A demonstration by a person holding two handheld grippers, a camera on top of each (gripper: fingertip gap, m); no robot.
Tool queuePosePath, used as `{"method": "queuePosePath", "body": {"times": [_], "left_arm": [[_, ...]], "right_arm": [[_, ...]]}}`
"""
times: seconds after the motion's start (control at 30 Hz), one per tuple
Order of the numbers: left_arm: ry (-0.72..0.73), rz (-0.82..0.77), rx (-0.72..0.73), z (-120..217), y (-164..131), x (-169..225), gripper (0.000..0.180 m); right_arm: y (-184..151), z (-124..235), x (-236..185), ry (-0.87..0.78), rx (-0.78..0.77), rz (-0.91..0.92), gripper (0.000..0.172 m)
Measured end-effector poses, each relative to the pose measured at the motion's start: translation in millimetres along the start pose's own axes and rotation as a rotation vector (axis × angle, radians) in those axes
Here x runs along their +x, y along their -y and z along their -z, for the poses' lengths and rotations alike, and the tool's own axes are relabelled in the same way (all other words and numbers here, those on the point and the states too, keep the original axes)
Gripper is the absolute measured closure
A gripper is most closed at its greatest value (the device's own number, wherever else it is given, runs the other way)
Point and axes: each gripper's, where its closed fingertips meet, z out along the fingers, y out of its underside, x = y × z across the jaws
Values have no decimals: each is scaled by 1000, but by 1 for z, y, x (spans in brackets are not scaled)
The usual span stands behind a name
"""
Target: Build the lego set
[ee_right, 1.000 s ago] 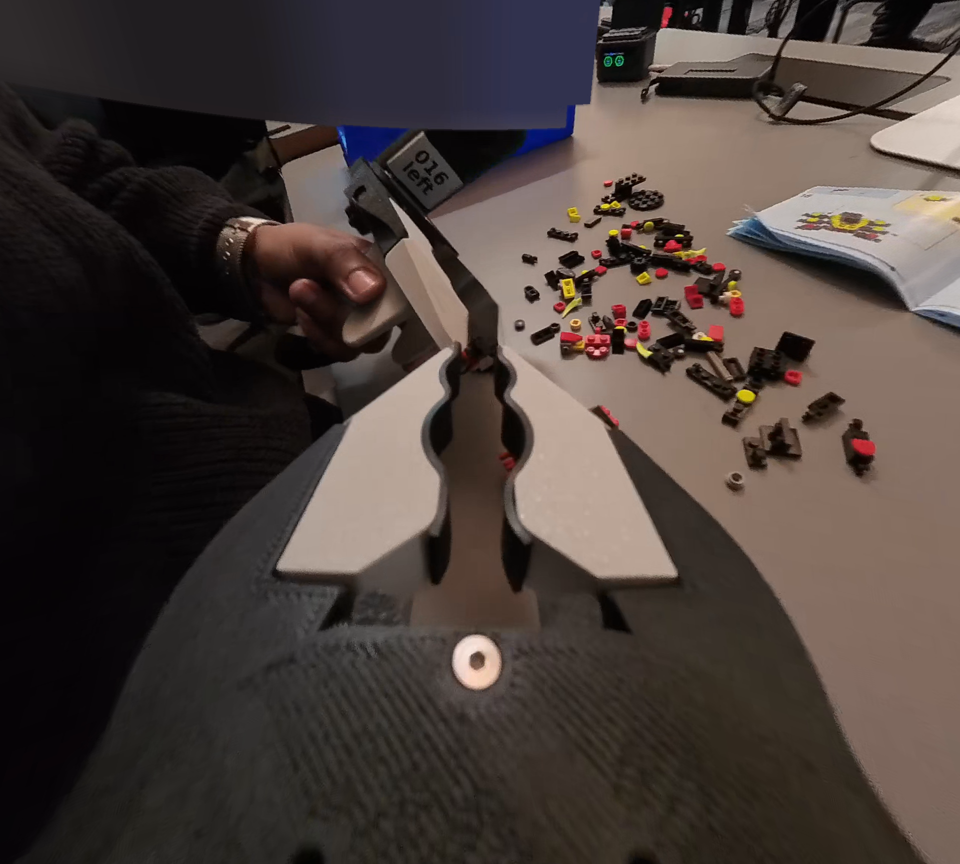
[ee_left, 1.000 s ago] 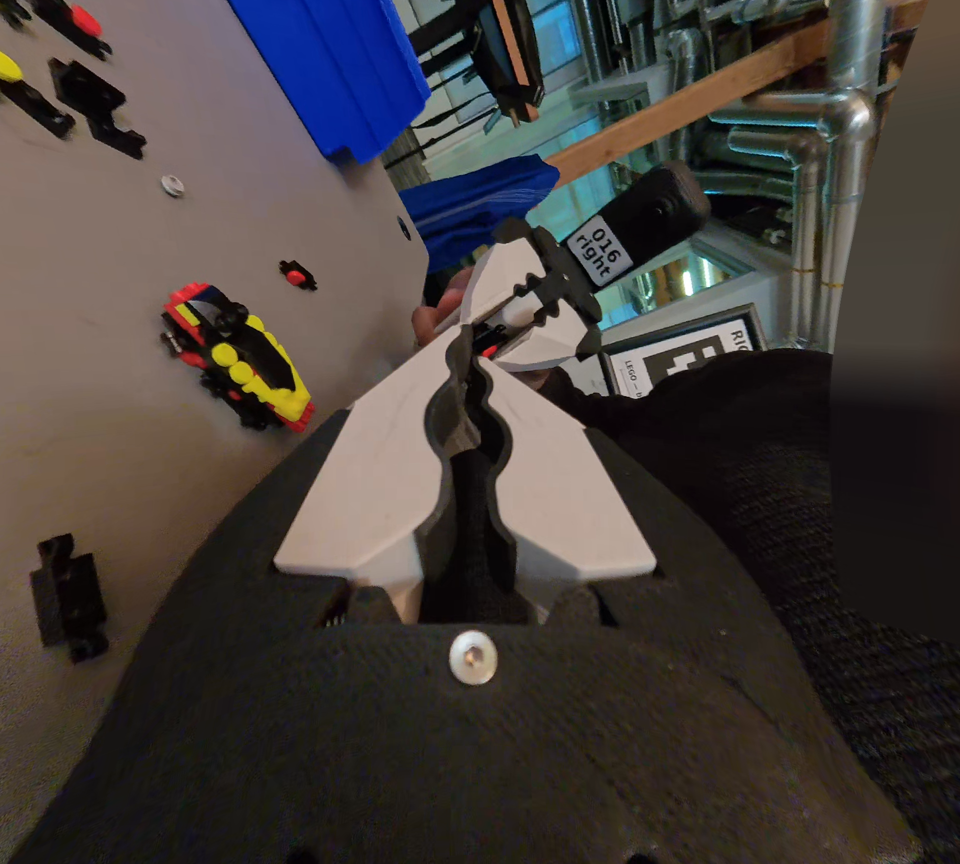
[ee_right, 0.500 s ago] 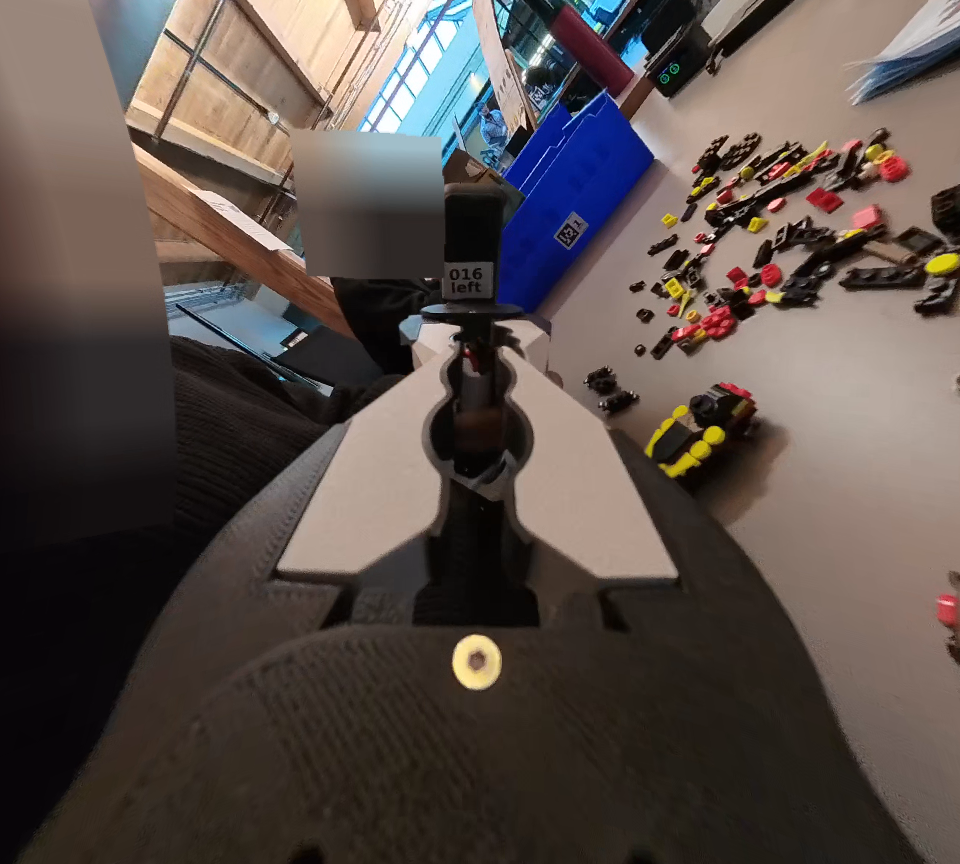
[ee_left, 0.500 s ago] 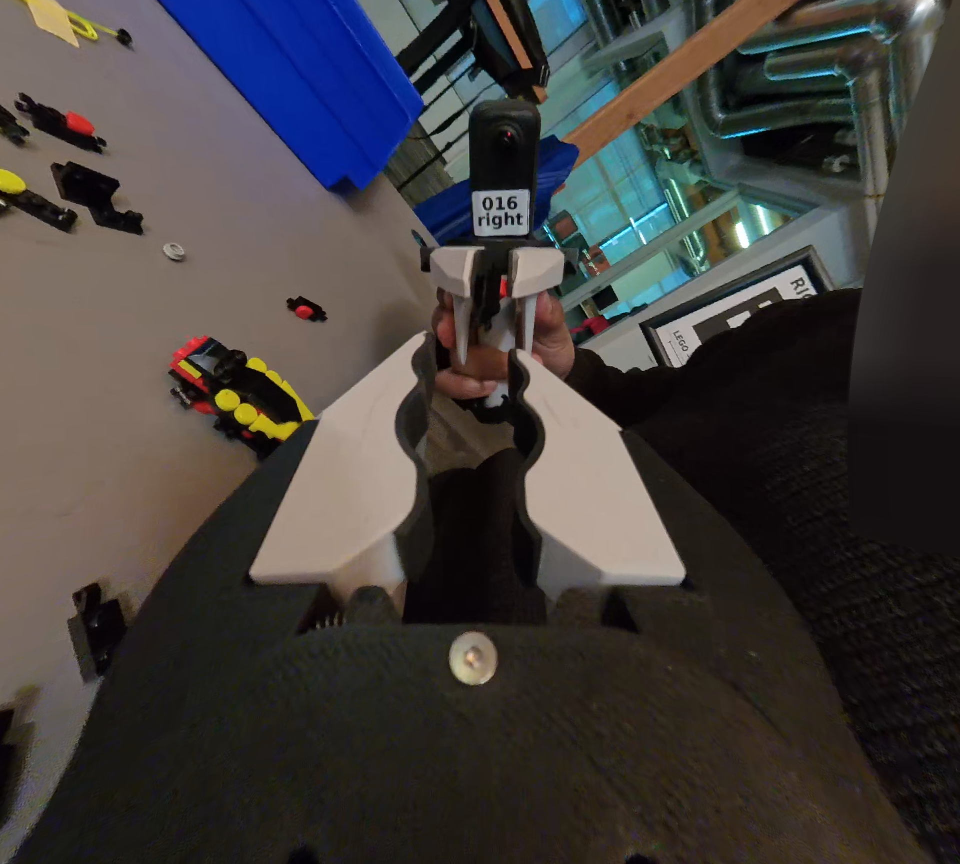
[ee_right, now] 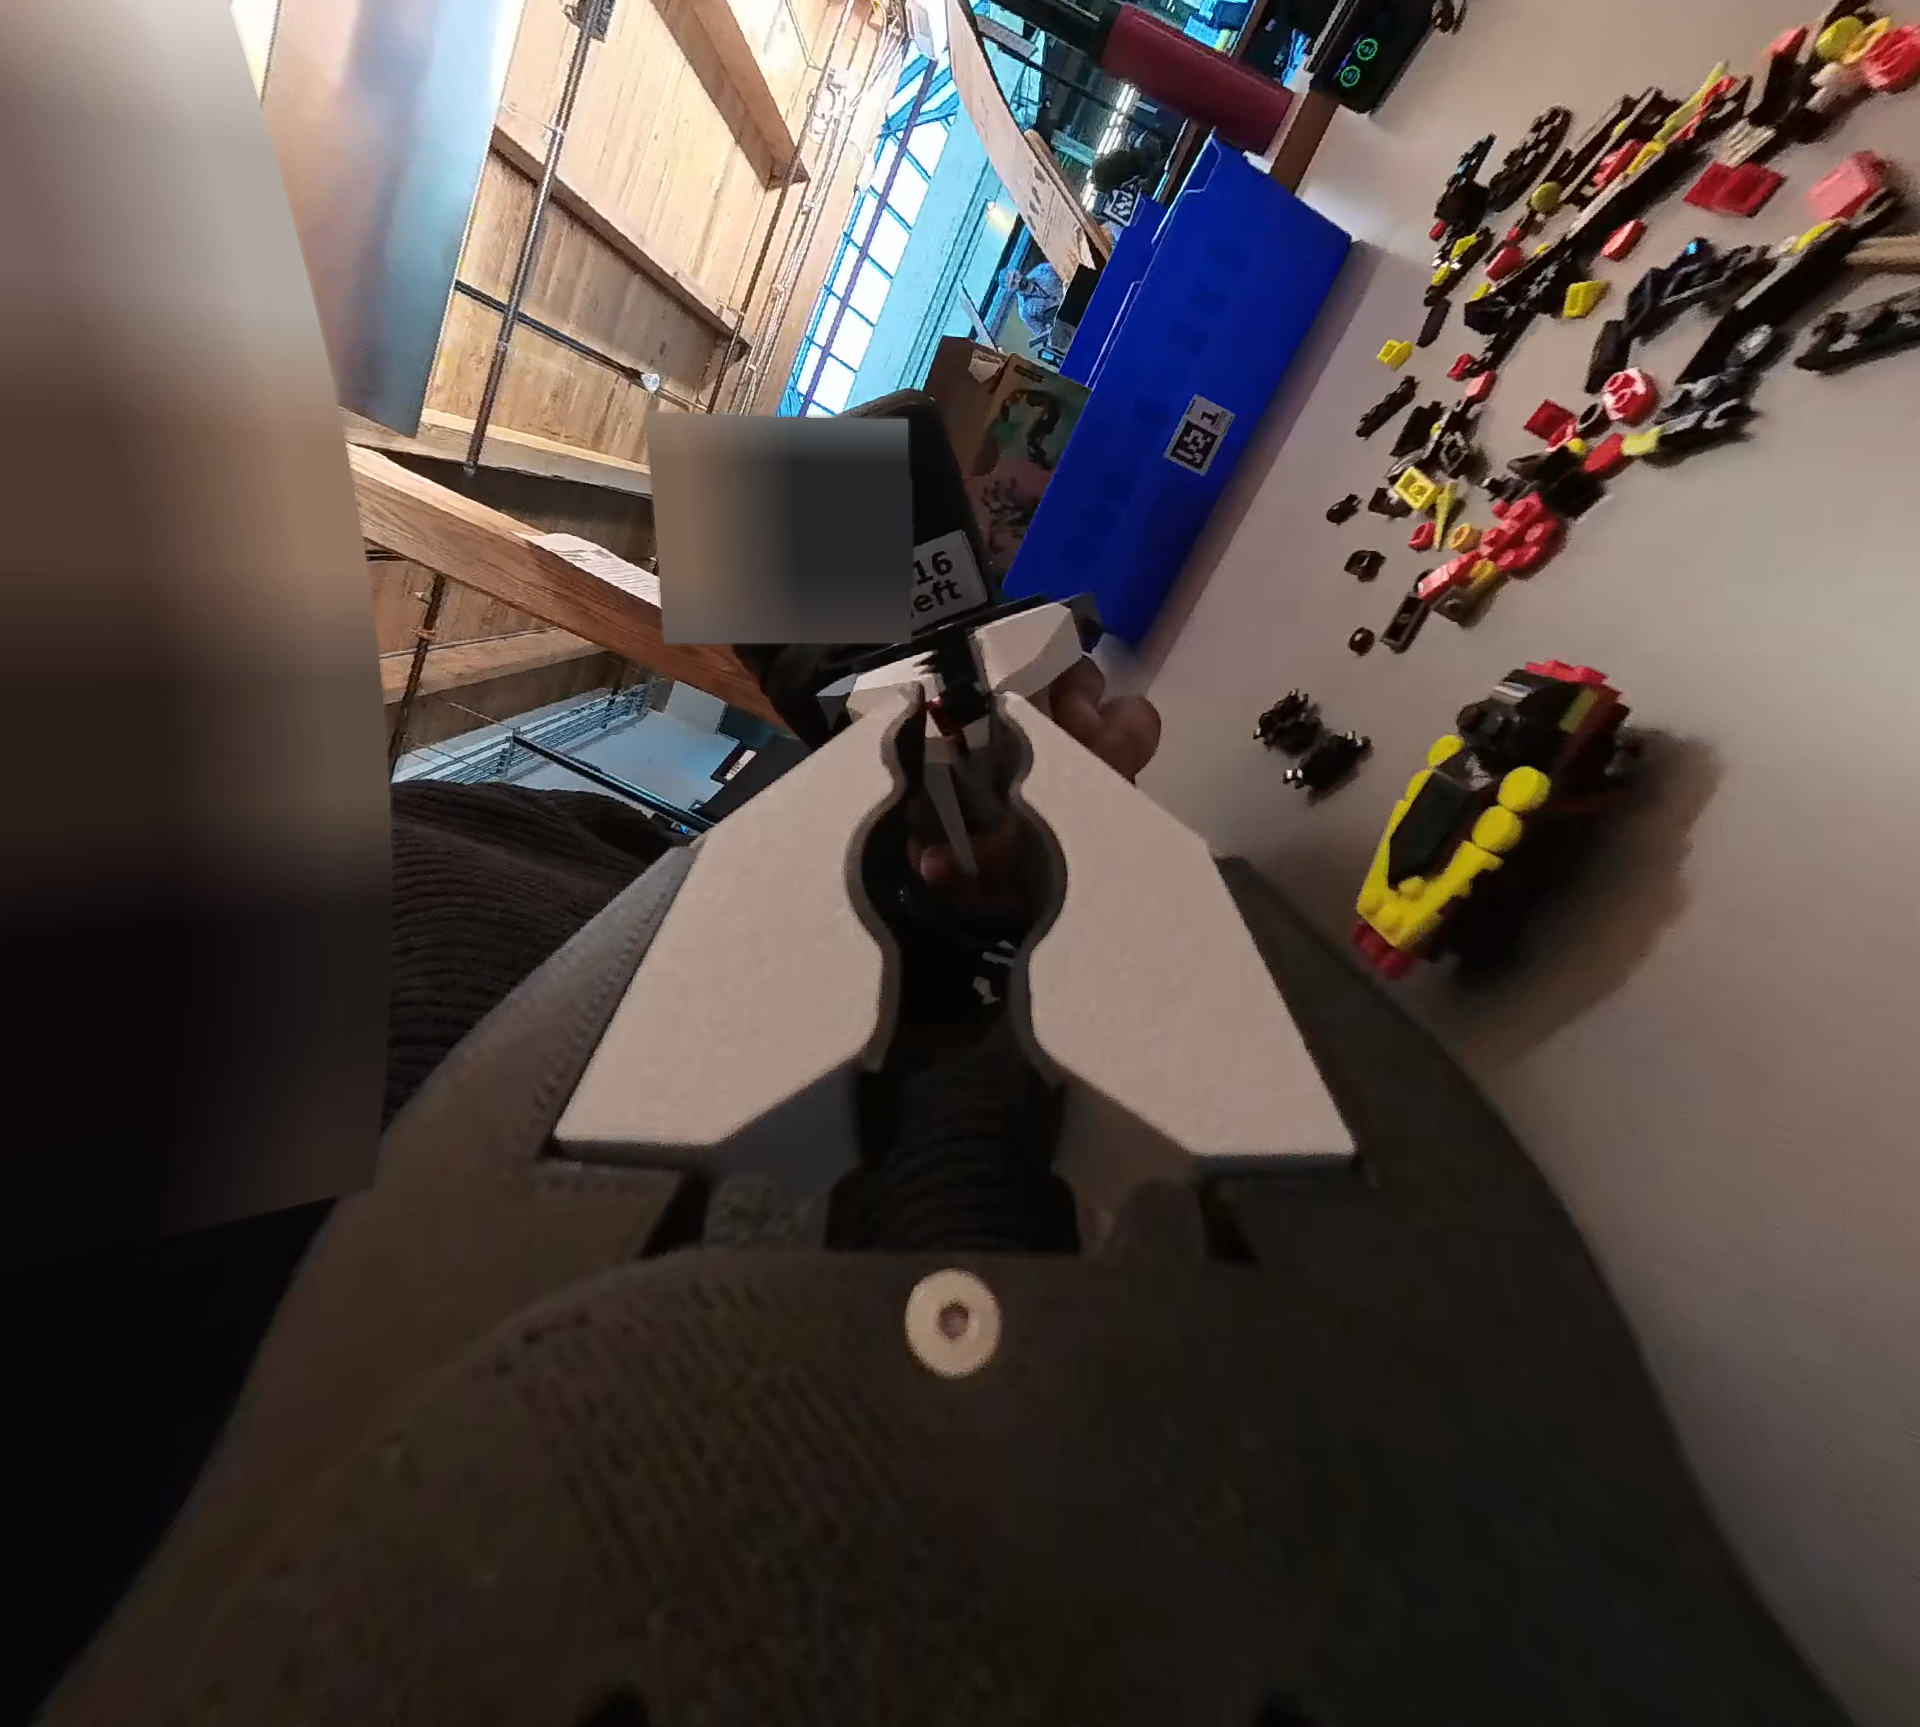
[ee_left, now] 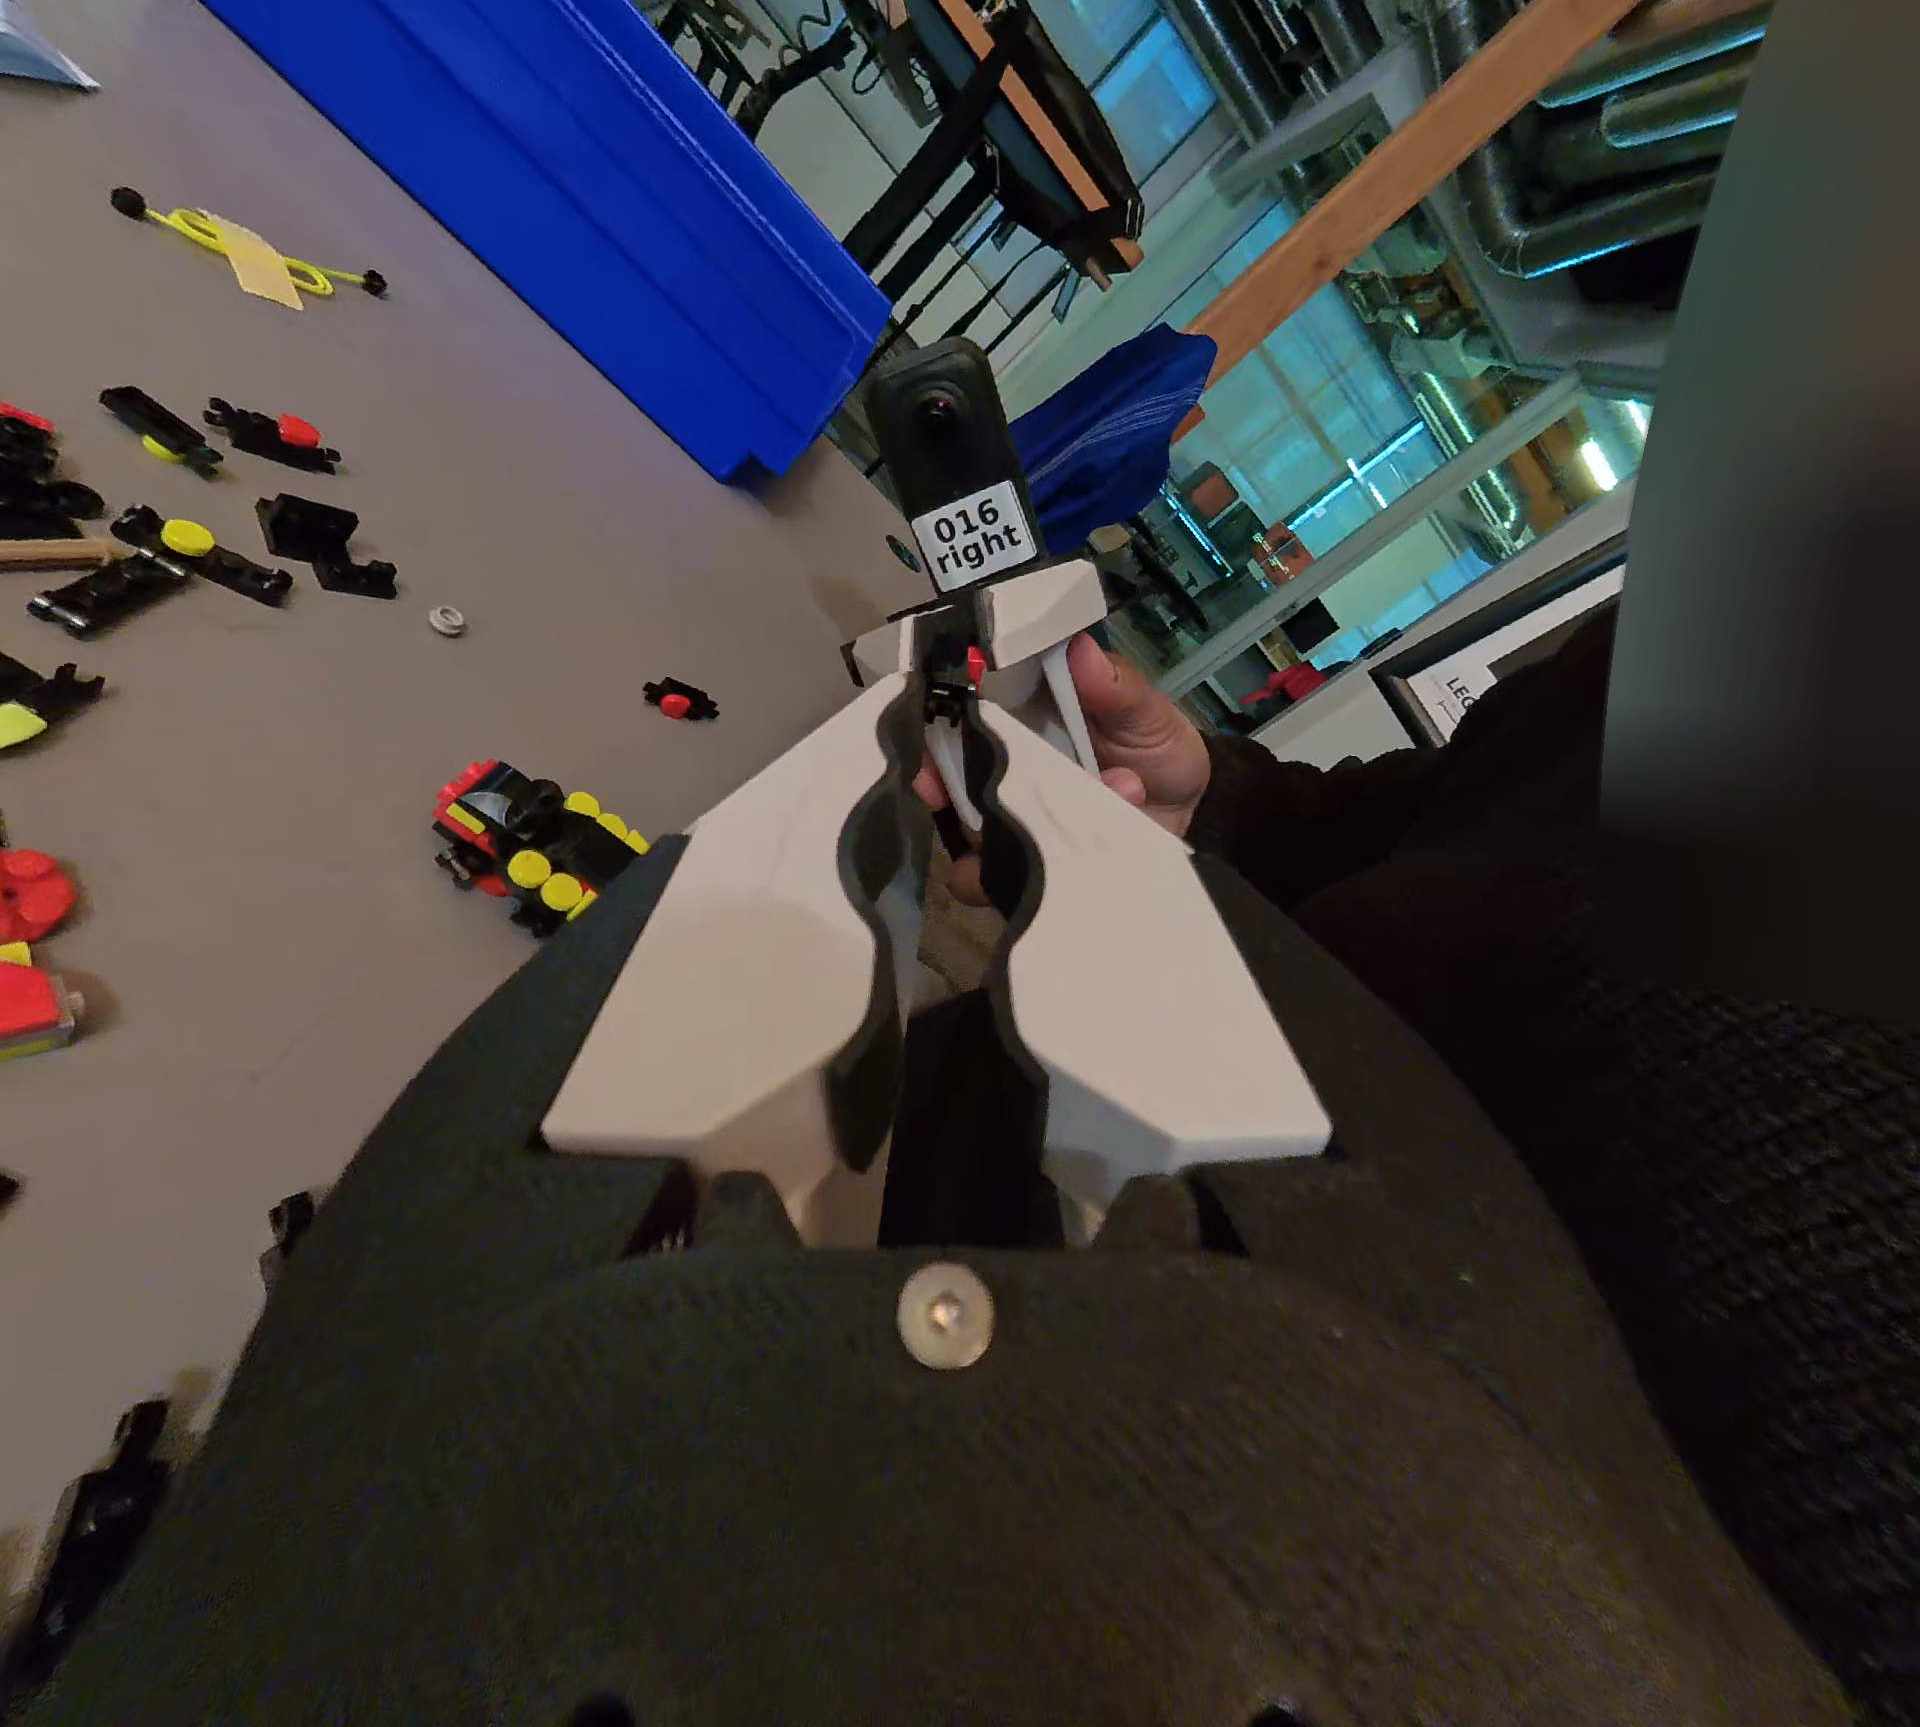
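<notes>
Both hand-held grippers closer tip-to-tip, small black-red piece (ee_left: 951, 675) half-hidden between

Toy car (ee_left: 525, 836) before loose bricks (ee_left: 197, 539) — bin (ee_left: 499, 119) behind.

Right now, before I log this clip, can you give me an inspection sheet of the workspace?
Surface: grey table.
Things: small black-and-red brick piece between both sets of tips; part-built red, yellow and black car on the table.
Clutter: loose bricks scattered; blue bin at the far edge.
Grippers: left hand-held gripper and right hand-held gripper meet tip to tip, both closed on the piece.
Cables: yellow cord with black ends.
Surroundings: pipes, wooden beam.
</notes>
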Motion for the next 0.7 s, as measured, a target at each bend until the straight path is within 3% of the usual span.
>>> {"method": "queuePosePath", "body": {"times": [0.2,0.47,0.57,0.7], "left_arm": [[-28,11,1,0,0,3,173],[-37,75,-1,1,-2,0,177],[-40,150,-5,1,-4,-4,177],[8,228,-34,3,-11,-18,178]], "right_arm": [[-1,0,0,31,4,-65,162],[-5,1,4,-18,-45,18,163],[3,8,8,-107,-69,197,162],[6,18,11,-320,-200,693,149]]}}
